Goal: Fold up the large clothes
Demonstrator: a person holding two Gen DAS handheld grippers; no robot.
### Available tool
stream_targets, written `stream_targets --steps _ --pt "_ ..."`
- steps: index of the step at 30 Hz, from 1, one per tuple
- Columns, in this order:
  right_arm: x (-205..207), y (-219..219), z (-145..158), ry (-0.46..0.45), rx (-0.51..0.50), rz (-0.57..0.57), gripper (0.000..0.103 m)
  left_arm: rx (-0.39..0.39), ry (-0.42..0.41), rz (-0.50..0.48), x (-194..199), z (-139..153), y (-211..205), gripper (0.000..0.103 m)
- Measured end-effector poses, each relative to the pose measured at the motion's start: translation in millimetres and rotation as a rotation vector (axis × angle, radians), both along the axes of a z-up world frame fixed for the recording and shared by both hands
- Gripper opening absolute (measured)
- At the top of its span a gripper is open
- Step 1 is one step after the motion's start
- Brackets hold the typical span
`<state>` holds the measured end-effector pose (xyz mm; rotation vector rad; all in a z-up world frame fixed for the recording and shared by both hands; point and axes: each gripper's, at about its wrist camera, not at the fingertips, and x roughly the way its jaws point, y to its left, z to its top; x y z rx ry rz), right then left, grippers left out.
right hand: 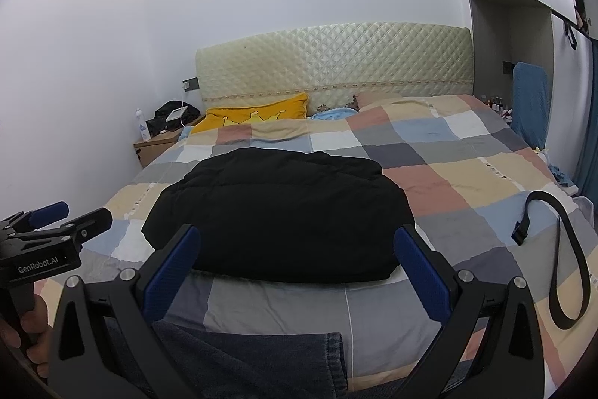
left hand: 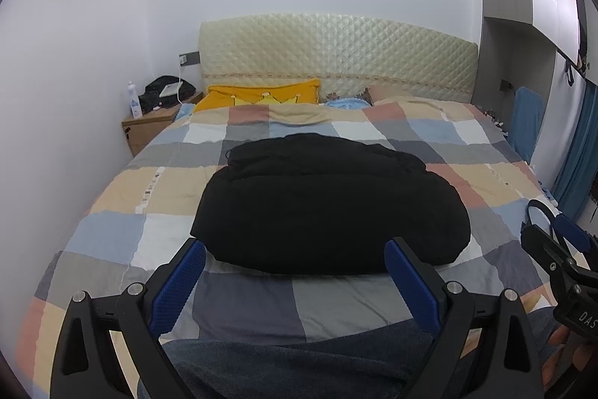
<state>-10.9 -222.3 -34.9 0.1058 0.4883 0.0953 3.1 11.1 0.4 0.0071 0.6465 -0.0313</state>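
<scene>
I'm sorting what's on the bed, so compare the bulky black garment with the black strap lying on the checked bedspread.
The bulky black garment is a wide, puffy, folded mound; the black strap is thin, flat and looped. The garment lies mid-bed, just ahead of both open grippers, left gripper and right gripper; the strap lies near the bed's right edge. The strap ends in a buckle; the garment shows none. Both are black and rest on the checked bedspread, untouched.

one black garment point(left hand: 329, 204), one belt point(right hand: 560, 249), two grippers point(left hand: 295, 264)
</scene>
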Motion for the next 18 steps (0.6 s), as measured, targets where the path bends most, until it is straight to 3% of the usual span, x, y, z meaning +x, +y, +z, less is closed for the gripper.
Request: stream_targets --steps 3,8,15,18 --pt "4 2 -1 0.02 -0.012 0.0 0.103 0.001 0.066 0.005 9 -7 0 0.097" --pt "13 6 -8 0.071 -0.031 0.012 0.103 0.007 0.099 0.017 13 -14 2 0.097" --pt "14 5 -12 0.085 -0.024 0.008 0.103 0.015 0.086 0.003 11 -15 -1 0.097" --pt "10 3 -9 0.054 -0.01 -0.003 0.103 -0.003 0.019 0.005 3 -8 -1 0.097"
